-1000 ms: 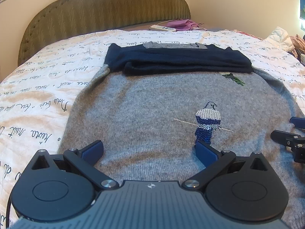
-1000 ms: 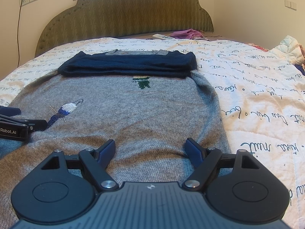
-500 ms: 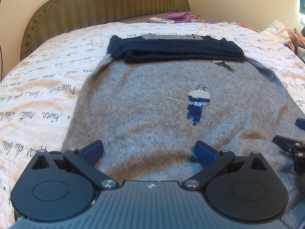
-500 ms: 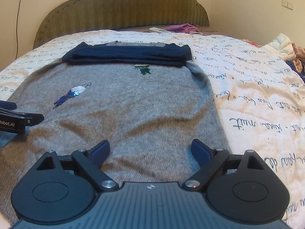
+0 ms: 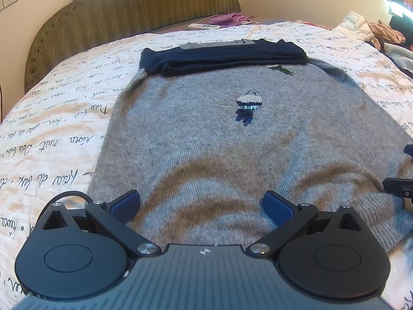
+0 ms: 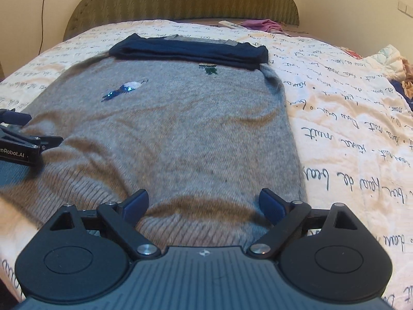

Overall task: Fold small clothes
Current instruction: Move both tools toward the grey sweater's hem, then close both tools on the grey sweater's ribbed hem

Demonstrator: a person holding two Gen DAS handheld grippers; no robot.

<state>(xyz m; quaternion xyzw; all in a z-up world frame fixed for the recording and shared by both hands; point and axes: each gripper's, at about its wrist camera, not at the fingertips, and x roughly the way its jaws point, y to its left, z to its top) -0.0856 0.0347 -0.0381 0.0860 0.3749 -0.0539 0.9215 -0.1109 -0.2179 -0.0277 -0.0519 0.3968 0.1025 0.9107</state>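
Note:
A grey knit sweater [image 5: 206, 134] with a sequin bird patch [image 5: 247, 106] lies flat on the bed, its navy sleeves [image 5: 222, 56] folded across the far end. It also shows in the right wrist view [image 6: 180, 129]. My left gripper [image 5: 201, 204] is open over the near hem, left of centre. My right gripper [image 6: 204, 204] is open over the near hem on the sweater's right side. Each gripper shows at the edge of the other's view: the right gripper [image 5: 400, 188], the left gripper [image 6: 23, 142].
The bed has a white cover with script print [image 6: 348, 118] and an olive headboard [image 5: 144, 10]. A white remote [image 5: 204, 26] and pink cloth [image 5: 229, 18] lie near the headboard. A pile of clothes [image 5: 382, 33] lies at the far right.
Both grippers have drawn back toward the sweater's near hem, so more of the sweater shows in front of them. Both stay open.

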